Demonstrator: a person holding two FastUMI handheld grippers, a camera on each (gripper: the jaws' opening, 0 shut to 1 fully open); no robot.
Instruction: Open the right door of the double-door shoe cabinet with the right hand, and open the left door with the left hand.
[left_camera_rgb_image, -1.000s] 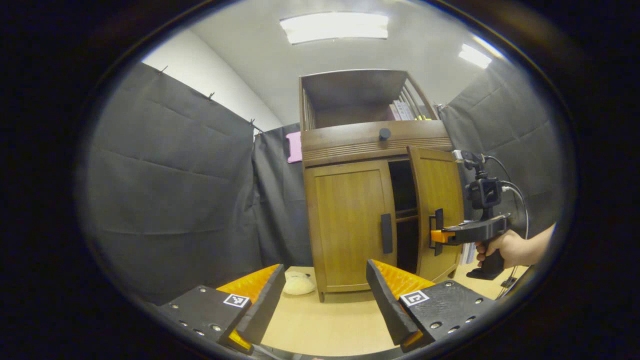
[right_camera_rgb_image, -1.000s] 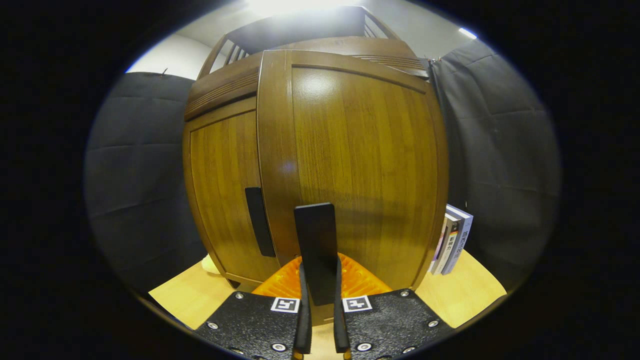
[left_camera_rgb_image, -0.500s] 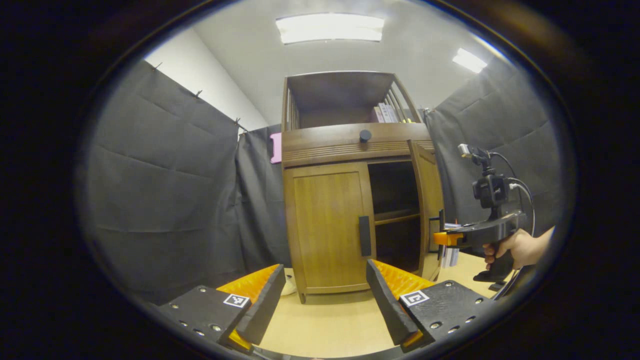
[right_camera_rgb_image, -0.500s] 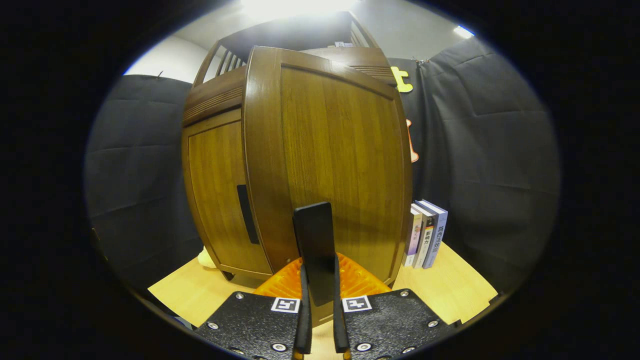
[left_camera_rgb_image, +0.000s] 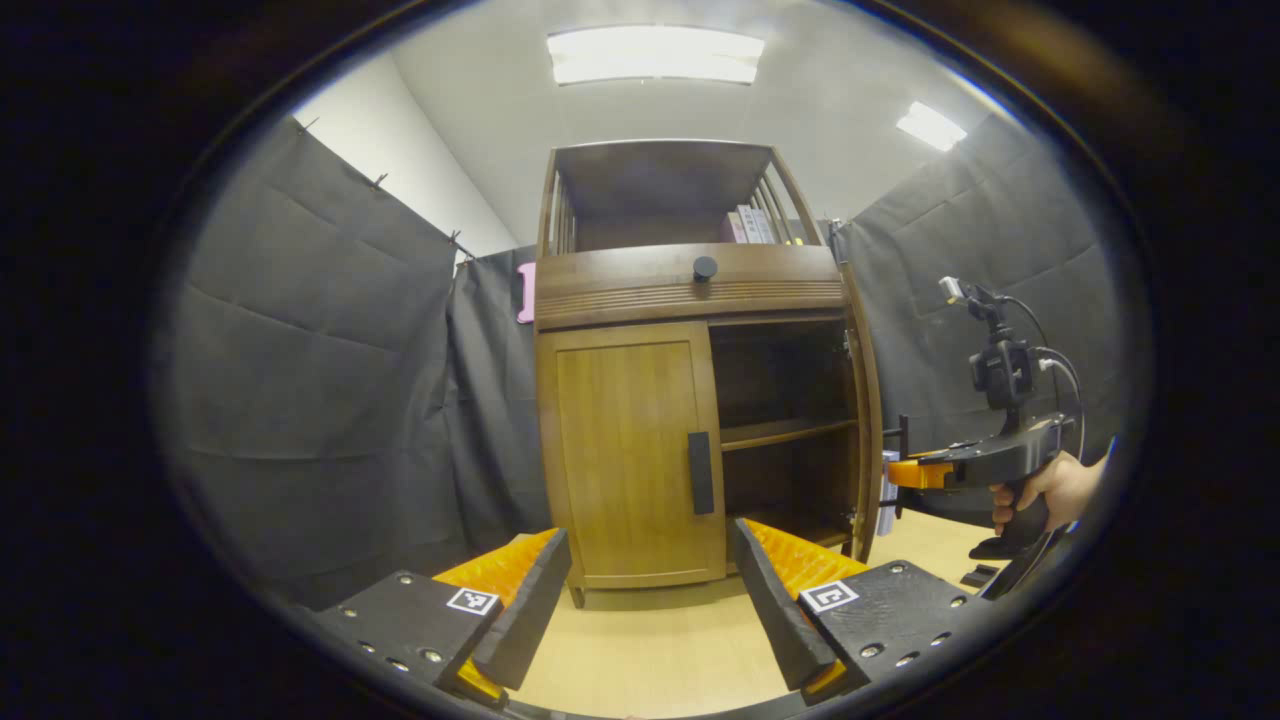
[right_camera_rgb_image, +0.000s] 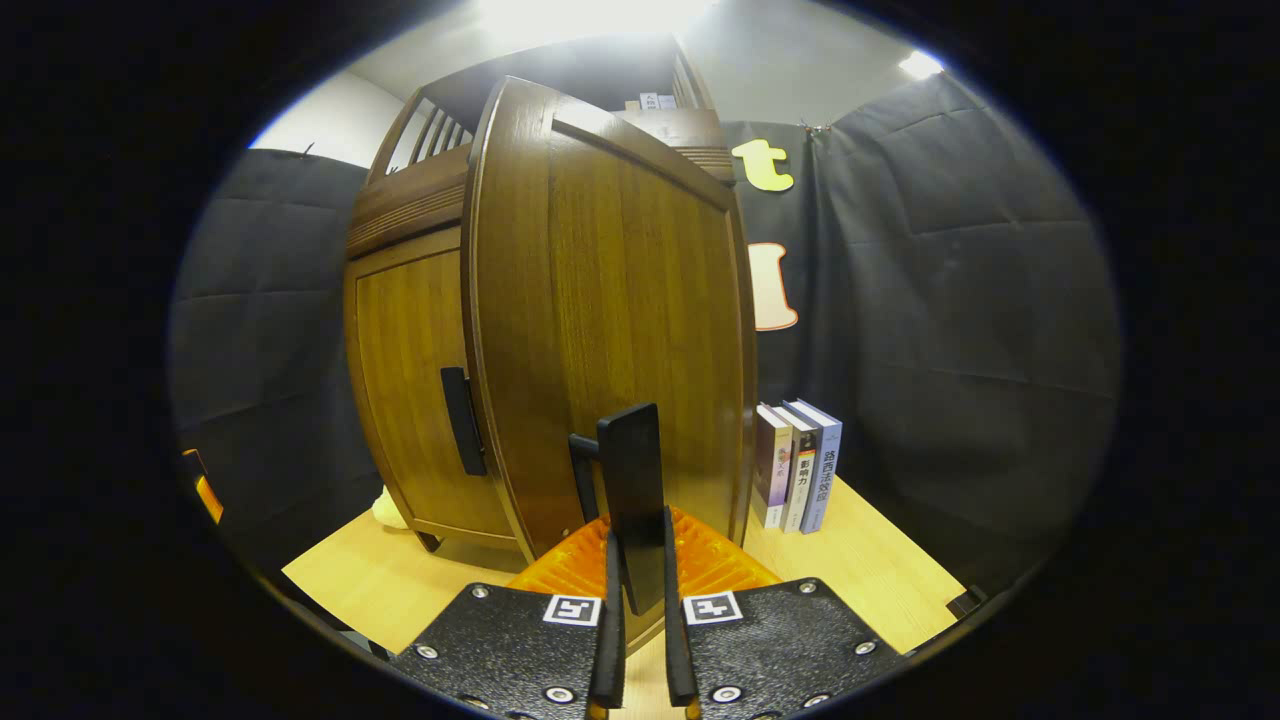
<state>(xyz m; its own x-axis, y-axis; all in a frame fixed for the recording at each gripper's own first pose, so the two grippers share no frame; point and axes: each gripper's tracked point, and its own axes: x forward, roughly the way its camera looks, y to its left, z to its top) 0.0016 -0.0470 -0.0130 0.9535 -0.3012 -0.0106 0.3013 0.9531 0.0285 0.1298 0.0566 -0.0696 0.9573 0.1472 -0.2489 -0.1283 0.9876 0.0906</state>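
Left gripper view, items from left to right.

1. Left gripper (left_camera_rgb_image: 640, 600): low in front, jaws spread wide, holding nothing, well short of the cabinet.
2. Brown wooden double-door shoe cabinet (left_camera_rgb_image: 690, 280): stands upright on the pale wooden floor (left_camera_rgb_image: 650, 650), long axis vertical, front facing this gripper.
3. Left door, a flat brown wooden panel (left_camera_rgb_image: 625, 460): closed flush. Its black vertical bar handle (left_camera_rgb_image: 700, 472) sits at the inner edge, long axis up and down.
4. Right half of the cabinet: open, with a dark interior and 1 shelf (left_camera_rgb_image: 785, 432) on show.
5. Right door, brown wood (left_camera_rgb_image: 868, 430): swung out wide, seen almost edge-on, its free edge pointing into the room.
6. Right gripper (left_camera_rgb_image: 900, 470): held in a person's hand (left_camera_rgb_image: 1050, 490), at that door's handle.

Right gripper view: the right door's black bar handle (right_camera_rgb_image: 632, 500) stands upright with both fingers clamped on it. To the right, 3 upright books (right_camera_rgb_image: 798, 465) stand by the booth wall.

Step in hand, by my judgement: the right door's swing is near its end. The next move falls to the left gripper, which must reach the left handle, close across its width and pull outward toward the left, about the hinge on the door's outer edge.
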